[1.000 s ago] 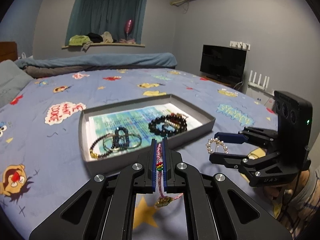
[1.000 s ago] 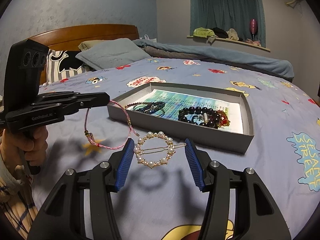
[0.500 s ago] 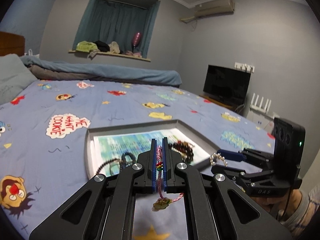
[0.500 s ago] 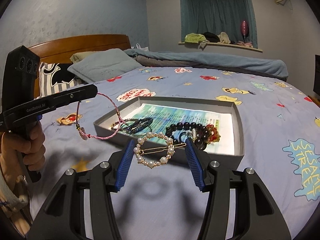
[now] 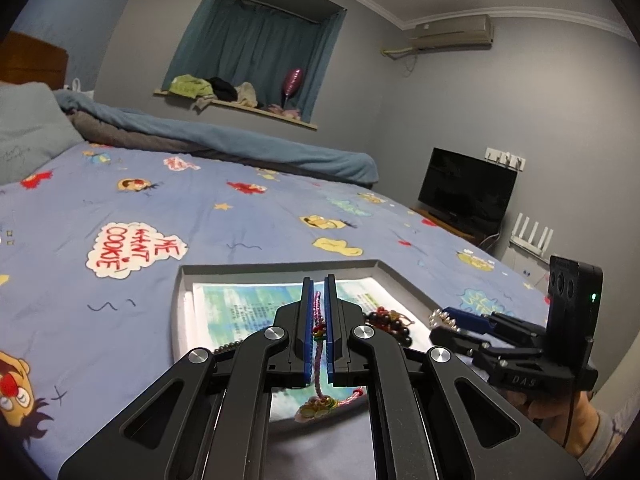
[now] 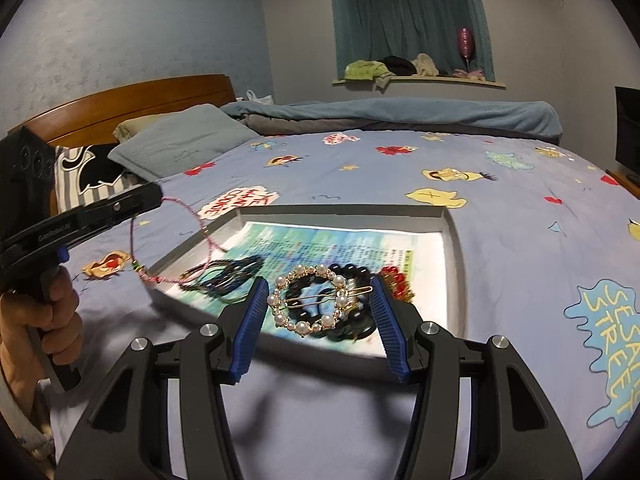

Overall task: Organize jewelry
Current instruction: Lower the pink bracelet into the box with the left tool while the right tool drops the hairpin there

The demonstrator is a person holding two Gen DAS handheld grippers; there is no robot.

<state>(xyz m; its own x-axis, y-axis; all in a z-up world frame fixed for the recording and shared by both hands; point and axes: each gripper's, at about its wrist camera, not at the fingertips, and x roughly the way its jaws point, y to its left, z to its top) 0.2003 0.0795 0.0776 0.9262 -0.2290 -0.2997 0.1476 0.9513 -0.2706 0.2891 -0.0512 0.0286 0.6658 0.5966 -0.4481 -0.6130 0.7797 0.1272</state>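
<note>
The grey tray (image 5: 280, 267) lies on the bed, lined with printed paper. My left gripper (image 5: 318, 280) is shut on a pink braided cord bracelet (image 5: 317, 312), whose knotted end dangles below the pads over the tray's near edge. From the right wrist view that left gripper (image 6: 158, 196) hangs the bracelet loop (image 6: 200, 220) over the tray's (image 6: 340, 211) left corner. My right gripper (image 6: 318, 280) is shut on a round pearl hair clip (image 6: 341, 301), held level above the tray's near side. In the left wrist view the right gripper (image 5: 440, 320) holds the clip (image 5: 442, 317) at the tray's right.
Inside the tray lie dark bead bracelets (image 6: 348, 270), red beads (image 6: 394, 280) and thin dark bangles (image 6: 228, 270). Pillows (image 6: 180, 140) and a wooden headboard (image 6: 120, 100) stand at the far left. A rolled blue blanket (image 6: 400, 114) lies along the bed's far side.
Both grippers have moved forward with their pieces, from short of the tray to over its near edge. Their grips are unchanged.
</note>
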